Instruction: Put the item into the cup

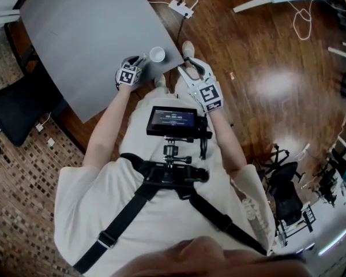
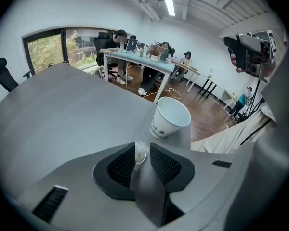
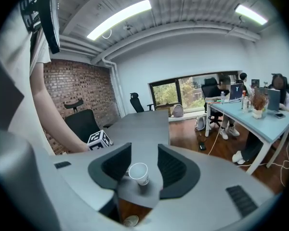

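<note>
- Bench (image 1: 86,33): grey top. It fills the 10 to 11 o'clock part of the head view.
- Left gripper (image 1: 137,62): it is over the near edge of the bench and points down toward the top.
- Left gripper jaws: they are clamped on the item (image 2: 140,154), a small pale, crumpled piece. The item sits between the two ribbed pads near their tips and is off the bench top.
- Cup (image 1: 157,54): white paper, with print on its side. It stands upright on the bench near the corner, at 1 o'clock from the left gripper and near it. The cup and the item do not touch.
- Right gripper (image 1: 191,69): it is at 4 o'clock from the cup, beyond the bench edge.
- Right gripper jaws: they are apart, with nothing between the pads. The right gripper view shows the cup (image 3: 138,173) framed between them, well beyond the tips.
</note>
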`<control>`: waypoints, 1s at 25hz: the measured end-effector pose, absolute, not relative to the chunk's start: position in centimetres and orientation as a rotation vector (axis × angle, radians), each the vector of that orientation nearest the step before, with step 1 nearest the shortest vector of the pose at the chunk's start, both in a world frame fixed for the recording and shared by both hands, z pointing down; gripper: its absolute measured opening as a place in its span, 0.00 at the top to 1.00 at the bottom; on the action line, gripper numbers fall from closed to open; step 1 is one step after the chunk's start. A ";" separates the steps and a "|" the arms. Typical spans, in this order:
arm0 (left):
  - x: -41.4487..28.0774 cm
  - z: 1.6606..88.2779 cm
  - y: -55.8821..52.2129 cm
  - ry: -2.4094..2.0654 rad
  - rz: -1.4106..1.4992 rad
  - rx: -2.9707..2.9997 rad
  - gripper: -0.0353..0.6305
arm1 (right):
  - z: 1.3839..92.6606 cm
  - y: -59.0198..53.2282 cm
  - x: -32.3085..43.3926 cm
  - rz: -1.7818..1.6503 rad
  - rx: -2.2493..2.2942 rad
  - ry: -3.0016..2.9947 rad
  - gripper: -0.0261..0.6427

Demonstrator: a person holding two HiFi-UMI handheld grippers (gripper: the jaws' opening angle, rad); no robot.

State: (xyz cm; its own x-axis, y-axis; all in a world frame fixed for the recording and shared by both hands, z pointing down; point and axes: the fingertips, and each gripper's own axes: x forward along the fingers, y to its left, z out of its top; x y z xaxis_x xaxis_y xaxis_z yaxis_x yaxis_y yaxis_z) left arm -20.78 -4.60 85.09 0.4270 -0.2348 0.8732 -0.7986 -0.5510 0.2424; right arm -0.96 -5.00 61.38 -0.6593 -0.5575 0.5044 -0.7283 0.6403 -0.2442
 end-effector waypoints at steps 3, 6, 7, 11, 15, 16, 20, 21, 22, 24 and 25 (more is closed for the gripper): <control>-21.0 85.9 -4.0 -0.854 1.120 2.008 0.80 | 61.4 -5.1 -1.4 0.621 0.999 -2.480 0.69; -21.4 86.9 -3.4 -0.853 1.172 1.991 0.80 | 61.2 -5.1 -1.6 0.632 0.988 -2.481 0.69; -21.6 87.1 -3.2 -0.852 1.190 1.987 0.80 | 61.1 -5.2 -1.6 0.634 0.987 -2.482 0.69; -22.2 87.6 -2.7 -0.830 1.228 1.984 0.89 | 60.7 -5.5 -1.7 0.633 0.990 -2.481 0.69; -23.5 88.0 -2.5 -0.836 1.249 1.971 0.95 | 60.9 -5.4 -1.7 0.644 0.993 -2.475 0.69; -23.7 87.8 -2.6 -0.832 1.245 1.973 0.95 | 61.0 -5.3 -1.7 0.649 0.993 -2.474 0.69; -23.5 85.7 -3.4 -0.850 1.191 2.018 0.95 | 60.8 -5.3 -1.7 0.648 0.998 -2.477 0.69; -23.4 85.0 -3.7 -0.861 1.177 2.036 0.95 | 60.8 -5.4 -1.7 0.646 1.001 -2.478 0.69; -23.3 84.3 -4.0 -0.874 1.166 2.055 0.95 | 60.8 -5.4 -1.7 0.645 1.003 -2.479 0.69; -22.9 82.7 -4.5 -0.892 1.141 2.090 0.95 | 60.9 -5.5 -1.7 0.646 1.004 -2.481 0.69; -22.6 81.7 -4.7 -0.897 1.122 2.103 0.95 | 60.9 -5.4 -1.8 0.647 1.004 -2.483 0.69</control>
State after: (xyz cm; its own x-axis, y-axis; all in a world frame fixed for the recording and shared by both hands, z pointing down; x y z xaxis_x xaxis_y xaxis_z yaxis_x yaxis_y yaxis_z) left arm -22.56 -4.73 81.66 0.4184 -0.2848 0.8624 -0.7786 -0.6014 0.1791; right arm -1.81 -5.45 60.92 -0.6703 -0.5440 0.5047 -0.7211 0.6380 -0.2701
